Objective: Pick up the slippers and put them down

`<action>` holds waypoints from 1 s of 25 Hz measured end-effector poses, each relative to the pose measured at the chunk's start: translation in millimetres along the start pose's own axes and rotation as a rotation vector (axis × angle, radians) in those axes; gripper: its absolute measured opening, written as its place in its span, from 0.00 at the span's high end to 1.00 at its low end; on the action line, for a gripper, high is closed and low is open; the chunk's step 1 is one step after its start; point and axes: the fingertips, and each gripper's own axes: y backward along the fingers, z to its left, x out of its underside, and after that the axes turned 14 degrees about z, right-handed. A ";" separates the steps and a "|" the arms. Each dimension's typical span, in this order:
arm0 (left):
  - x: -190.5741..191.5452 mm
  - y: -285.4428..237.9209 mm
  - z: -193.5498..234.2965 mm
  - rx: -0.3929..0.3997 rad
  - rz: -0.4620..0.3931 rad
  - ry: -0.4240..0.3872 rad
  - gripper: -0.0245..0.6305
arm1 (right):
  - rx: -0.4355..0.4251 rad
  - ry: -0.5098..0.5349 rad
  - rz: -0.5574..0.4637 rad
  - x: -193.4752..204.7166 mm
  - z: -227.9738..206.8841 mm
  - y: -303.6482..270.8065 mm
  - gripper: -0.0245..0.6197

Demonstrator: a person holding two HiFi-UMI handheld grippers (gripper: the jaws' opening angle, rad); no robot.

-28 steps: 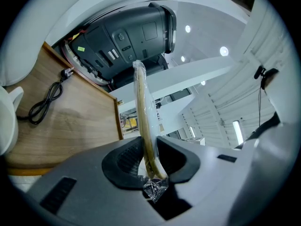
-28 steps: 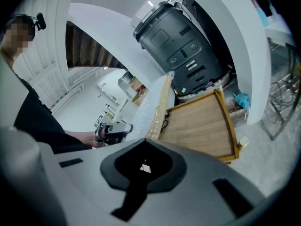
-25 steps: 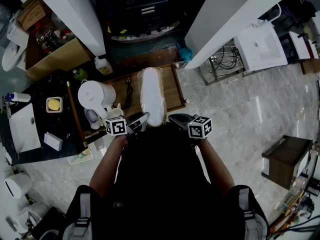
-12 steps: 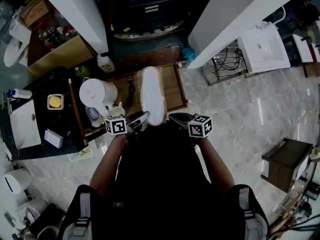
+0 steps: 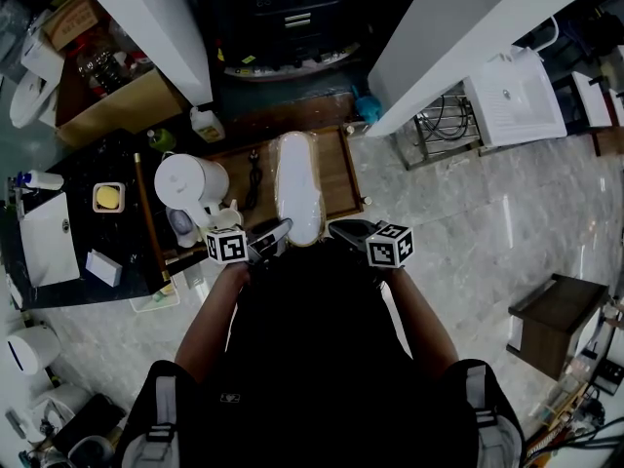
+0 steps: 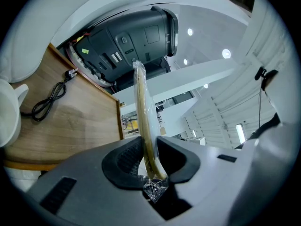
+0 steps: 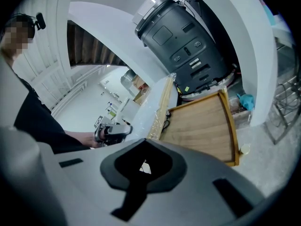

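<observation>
White jug kettle (image 5: pixel 187 185) stands just off the left rim of the brown wooden tray (image 5: pixel 336 169). Coiled black cable (image 5: pixel 253 175) lies on the tray's left part. Left hand-held gripper (image 5: pixel 278 230) at the tray's near edge is clenched on the near end of a long white plastic-wrapped slipper (image 5: pixel 297 178), which runs lengthwise over the tray's middle. Resting or lifted: cannot tell. Right hand-held gripper (image 5: pixel 341 229), near the tray's near-right edge, is clenched with nothing between its pads.

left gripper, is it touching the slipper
Touching. The left gripper view shows the left gripper clamped on the edge of the slipper.
</observation>
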 end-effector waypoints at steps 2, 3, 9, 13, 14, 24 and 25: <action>0.8 -2.6 0.8 0.001 0.001 0.007 0.82 | -0.001 -0.002 -0.002 0.8 -1.2 1.9 0.95; 1.9 -3.4 3.8 -0.004 0.004 0.007 0.82 | 0.000 -0.005 -0.002 1.7 -2.1 2.6 0.95; 6.0 -8.3 11.5 -0.016 0.015 0.011 0.82 | 0.007 -0.023 -0.001 9.5 -6.0 8.1 0.95; 10.3 -10.7 21.4 -0.024 0.017 0.034 0.82 | 0.012 -0.028 -0.003 12.1 -7.0 12.1 0.95; 11.3 -10.9 25.9 -0.030 0.017 0.039 0.82 | 0.014 -0.030 -0.004 12.3 -7.4 13.2 0.95; 12.9 -16.3 42.8 -0.047 0.019 0.082 0.82 | 0.040 -0.060 -0.016 24.8 -15.9 27.3 0.95; 13.0 -17.0 45.0 -0.051 0.020 0.084 0.82 | 0.042 -0.062 -0.018 25.2 -16.3 28.4 0.95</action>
